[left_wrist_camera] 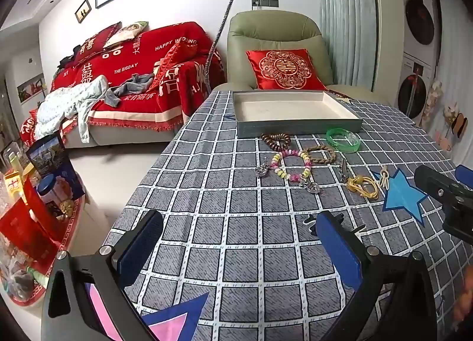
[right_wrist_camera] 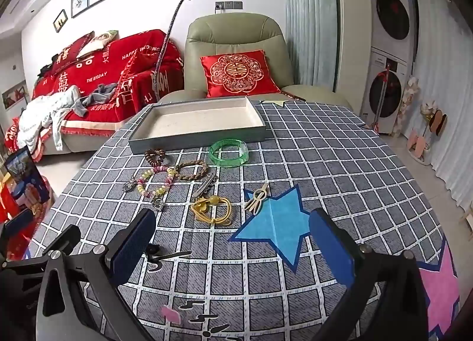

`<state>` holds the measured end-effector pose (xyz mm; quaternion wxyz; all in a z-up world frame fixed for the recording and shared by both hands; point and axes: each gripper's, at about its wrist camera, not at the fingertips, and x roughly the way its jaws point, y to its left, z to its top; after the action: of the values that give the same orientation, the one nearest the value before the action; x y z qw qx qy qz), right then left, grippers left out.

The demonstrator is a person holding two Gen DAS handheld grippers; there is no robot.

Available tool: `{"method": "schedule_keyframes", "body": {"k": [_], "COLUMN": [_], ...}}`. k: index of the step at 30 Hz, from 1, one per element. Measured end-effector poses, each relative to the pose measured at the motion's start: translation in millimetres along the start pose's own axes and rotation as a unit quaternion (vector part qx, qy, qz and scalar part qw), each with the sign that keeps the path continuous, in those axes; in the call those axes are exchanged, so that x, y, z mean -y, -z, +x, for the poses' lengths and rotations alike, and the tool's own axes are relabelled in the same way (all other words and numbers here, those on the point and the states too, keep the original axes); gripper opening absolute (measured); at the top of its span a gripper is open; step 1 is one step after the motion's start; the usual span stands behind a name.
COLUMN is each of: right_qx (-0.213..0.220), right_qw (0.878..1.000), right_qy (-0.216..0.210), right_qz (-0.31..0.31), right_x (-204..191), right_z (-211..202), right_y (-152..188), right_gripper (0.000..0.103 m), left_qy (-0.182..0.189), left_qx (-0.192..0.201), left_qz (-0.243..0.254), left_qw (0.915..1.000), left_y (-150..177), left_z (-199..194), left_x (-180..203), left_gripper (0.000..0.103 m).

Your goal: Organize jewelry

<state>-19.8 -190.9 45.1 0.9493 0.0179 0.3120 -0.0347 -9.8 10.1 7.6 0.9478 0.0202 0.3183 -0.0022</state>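
A shallow grey tray (left_wrist_camera: 298,129) (right_wrist_camera: 195,141) with a pale lining stands empty at the far side of the checked tablecloth. In front of it lie a green bangle (left_wrist_camera: 343,140) (right_wrist_camera: 229,148), a dark bead bracelet (left_wrist_camera: 275,140) (right_wrist_camera: 155,156), a pink and yellow bead bracelet (left_wrist_camera: 291,165) (right_wrist_camera: 156,182), a brown twisted bracelet (left_wrist_camera: 321,155) (right_wrist_camera: 192,170), a yellow cord piece (left_wrist_camera: 363,185) (right_wrist_camera: 211,208), and a cream hair clip (right_wrist_camera: 257,197). My left gripper (left_wrist_camera: 239,247) and right gripper (right_wrist_camera: 233,247) both hover open and empty over the near cloth.
A blue star mark (left_wrist_camera: 403,194) (right_wrist_camera: 273,222) and a pink star mark (right_wrist_camera: 440,284) lie on the cloth. A black hair clip (right_wrist_camera: 161,255) rests near my right gripper. A green armchair (left_wrist_camera: 278,45) and a red-covered sofa (left_wrist_camera: 133,80) stand beyond the table.
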Motion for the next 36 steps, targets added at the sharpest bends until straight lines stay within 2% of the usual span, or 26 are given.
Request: {"method": "schedule_keyframes", "body": {"k": [36], "right_qx": [0.000], "right_qw": [1.000], "right_qy": [-0.002], "right_qz": [0.002], "right_x": [-1.0], "right_z": [0.0], "right_y": [-0.8], "right_gripper": [0.103], "left_qy": [0.002], "left_qx": [-0.002], "left_qz": [-0.004], "left_qw": [1.0000], "left_y": [0.4], "left_z": [-1.0], "left_x": [-1.3], "left_gripper": [0.103]}}
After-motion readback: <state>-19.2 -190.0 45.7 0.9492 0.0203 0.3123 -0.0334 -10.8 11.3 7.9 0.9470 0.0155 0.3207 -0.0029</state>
